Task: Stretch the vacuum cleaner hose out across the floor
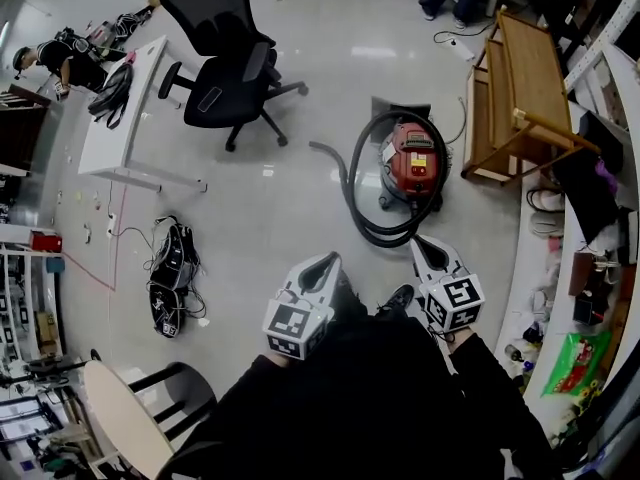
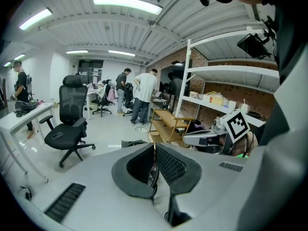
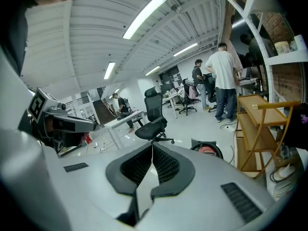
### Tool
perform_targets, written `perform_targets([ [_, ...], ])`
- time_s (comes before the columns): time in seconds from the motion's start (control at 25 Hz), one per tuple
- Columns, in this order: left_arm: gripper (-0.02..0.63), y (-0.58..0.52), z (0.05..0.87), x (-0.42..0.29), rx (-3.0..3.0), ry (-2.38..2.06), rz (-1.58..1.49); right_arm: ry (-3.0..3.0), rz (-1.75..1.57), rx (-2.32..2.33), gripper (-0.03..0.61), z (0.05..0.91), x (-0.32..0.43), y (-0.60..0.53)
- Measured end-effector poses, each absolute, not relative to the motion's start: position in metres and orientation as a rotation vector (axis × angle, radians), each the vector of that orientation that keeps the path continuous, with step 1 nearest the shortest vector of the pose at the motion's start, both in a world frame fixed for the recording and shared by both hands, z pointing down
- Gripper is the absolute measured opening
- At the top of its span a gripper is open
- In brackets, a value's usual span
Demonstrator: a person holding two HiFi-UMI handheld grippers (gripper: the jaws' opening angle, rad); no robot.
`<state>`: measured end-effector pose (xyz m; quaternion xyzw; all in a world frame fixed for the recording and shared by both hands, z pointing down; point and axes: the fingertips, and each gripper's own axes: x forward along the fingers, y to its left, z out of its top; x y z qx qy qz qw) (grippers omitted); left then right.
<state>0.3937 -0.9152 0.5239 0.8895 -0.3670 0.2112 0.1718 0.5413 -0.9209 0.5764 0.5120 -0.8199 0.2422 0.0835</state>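
Note:
A red vacuum cleaner [image 1: 412, 166] stands on the grey floor right of centre in the head view. Its black hose [image 1: 352, 190] loops round the machine's left and front, with the free end [image 1: 314, 147] lying to the left. My left gripper [image 1: 322, 265] is held above the floor well short of the hose, jaws shut and empty. My right gripper [image 1: 428, 250] hovers just above the near bend of the hose, also shut with nothing in it. The right gripper view shows the vacuum [image 3: 207, 149] and hose loop just past its shut jaws [image 3: 152, 148].
A black office chair [image 1: 225, 78] stands behind the hose end, next to a white table [image 1: 120, 118]. A wooden shelf cart [image 1: 520, 88] is right of the vacuum. A heap of black cables [image 1: 172, 273] lies at left. People stand at the far end of the room.

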Motion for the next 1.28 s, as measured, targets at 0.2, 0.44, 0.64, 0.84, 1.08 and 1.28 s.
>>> perform_targets([
  [0.2, 0.021, -0.961, 0.535, 0.408, 2.525, -0.986, 0.592, -2.416, 0.697, 1.572, 0.015, 0.577, 0.557, -0.964],
  [0.44, 0.021, -1.041, 0.563, 0.438, 2.562, -0.773, 0.545, -2.237, 0.646, 1.752, 0.015, 0.581, 0.590, -1.026],
  [0.64, 0.023, -1.107, 0.573, 0.459, 2.662, -0.529, 0.569, -2.063, 0.688, 2.023, 0.034, 0.576, 0.642, -1.085],
  [0.84, 0.023, -1.160, 0.602, 0.452, 2.635, -0.457, 0.621, -2.064, 0.992, 2.209, 0.203, 0.601, 0.685, -1.133],
  [1.08, 0.023, -1.199, 0.657, 0.441, 2.519, -0.534, 0.701, -2.130, 1.230, 2.109, 0.206, 0.680, 0.717, -1.184],
  [1.28, 0.023, -1.197, 0.698, 0.444, 2.412, -0.624, 0.729, -2.103, 1.366, 1.930, 0.206, 0.786, 0.741, -1.211],
])
